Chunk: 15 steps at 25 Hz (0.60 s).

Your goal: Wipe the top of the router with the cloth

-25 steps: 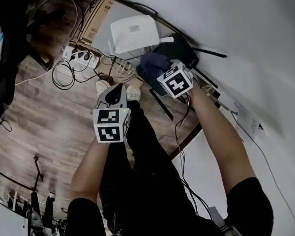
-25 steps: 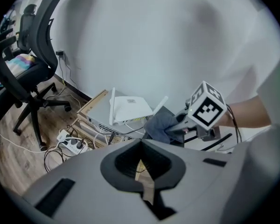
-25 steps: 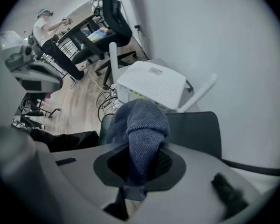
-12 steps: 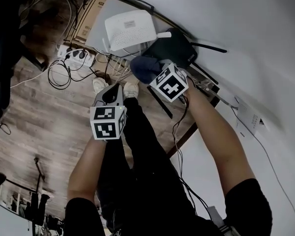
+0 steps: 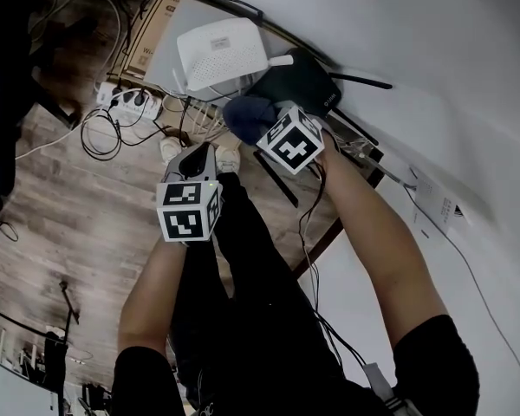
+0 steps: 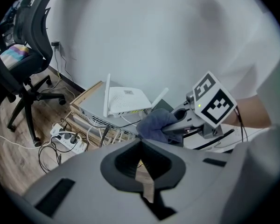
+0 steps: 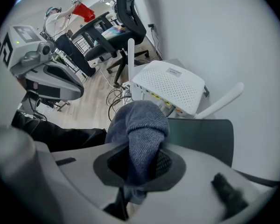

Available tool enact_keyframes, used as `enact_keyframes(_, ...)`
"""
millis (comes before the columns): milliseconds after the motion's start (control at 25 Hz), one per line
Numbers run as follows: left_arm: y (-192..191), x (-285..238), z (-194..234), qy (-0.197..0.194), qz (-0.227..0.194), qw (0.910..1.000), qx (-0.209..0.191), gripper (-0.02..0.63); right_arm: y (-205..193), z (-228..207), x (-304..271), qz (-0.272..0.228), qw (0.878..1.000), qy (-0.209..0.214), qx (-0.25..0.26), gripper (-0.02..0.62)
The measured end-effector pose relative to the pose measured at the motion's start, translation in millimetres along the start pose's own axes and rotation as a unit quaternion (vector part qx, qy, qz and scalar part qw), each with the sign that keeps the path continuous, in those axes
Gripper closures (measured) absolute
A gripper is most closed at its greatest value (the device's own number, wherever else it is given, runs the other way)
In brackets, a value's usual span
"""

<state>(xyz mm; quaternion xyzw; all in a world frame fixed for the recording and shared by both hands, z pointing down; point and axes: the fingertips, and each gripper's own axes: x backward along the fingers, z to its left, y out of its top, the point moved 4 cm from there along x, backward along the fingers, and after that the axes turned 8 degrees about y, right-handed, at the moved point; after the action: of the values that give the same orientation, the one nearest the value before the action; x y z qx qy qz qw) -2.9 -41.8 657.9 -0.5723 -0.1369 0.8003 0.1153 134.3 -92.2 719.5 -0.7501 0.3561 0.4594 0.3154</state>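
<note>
A white router with antennas sits on a flat grey box by the wall; it also shows in the right gripper view and the left gripper view. A black router lies just right of it. My right gripper is shut on a bunched blue-grey cloth, held over the black router's near-left edge, a little short of the white router. The cloth fills the jaws of the right gripper. My left gripper hangs lower, over the floor, shut with nothing in it.
A power strip with tangled cables lies on the wooden floor left of the routers. A cardboard box stands behind them. An office chair is further left. White wall runs along the right, with a small wall box.
My right gripper has carried the cloth slightly left, nearer the white router. The left gripper has hardly moved.
</note>
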Motion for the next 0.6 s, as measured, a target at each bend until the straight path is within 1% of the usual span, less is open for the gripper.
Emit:
enact_keyframes(40, -1, 0, 0, -0.001, 0.002, 1.0, 0.001, 0.602, 1, -4, 2, -0.007, 1.0, -0.023, 0.014, 0.535)
enact_keyframes(120, -6, 1, -1, -0.001, 0.007, 1.0, 0.001, 0.602, 2, -19, 7, -0.031, 0.995, -0.087, 0.04, 0.535)
enact_keyframes(160, -8, 1, -2, -0.002, 0.01, 1.0, 0.0, 0.601, 2, -28, 9, -0.042, 0.992, -0.11, 0.039, 0.535)
enact_keyframes(200, -9, 1, -2, -0.002, 0.012, 0.9999, -0.003, 0.601, 1, -37, 12, -0.05, 0.991, -0.122, 0.027, 0.535)
enact_keyframes(280, -12, 0, -1, -0.002, 0.015, 0.9998, -0.008, 0.601, 0, -58, 19, -0.052, 0.989, -0.14, 0.0, 0.535)
enact_keyframes(360, -16, 0, 0, -0.001, 0.02, 0.9998, -0.008, 0.601, 0, -78, 26, -0.044, 0.986, -0.161, -0.008, 0.535)
enact_keyframes(480, -18, 0, 2, 0.002, 0.023, 0.9997, -0.001, 0.601, -1, -93, 29, -0.028, 0.985, -0.169, 0.004, 0.535)
enact_keyframes(600, -16, 1, 0, 0.003, 0.021, 0.9997, 0.008, 0.601, -1, -100, 31, -0.011, 0.984, -0.173, 0.034, 0.535)
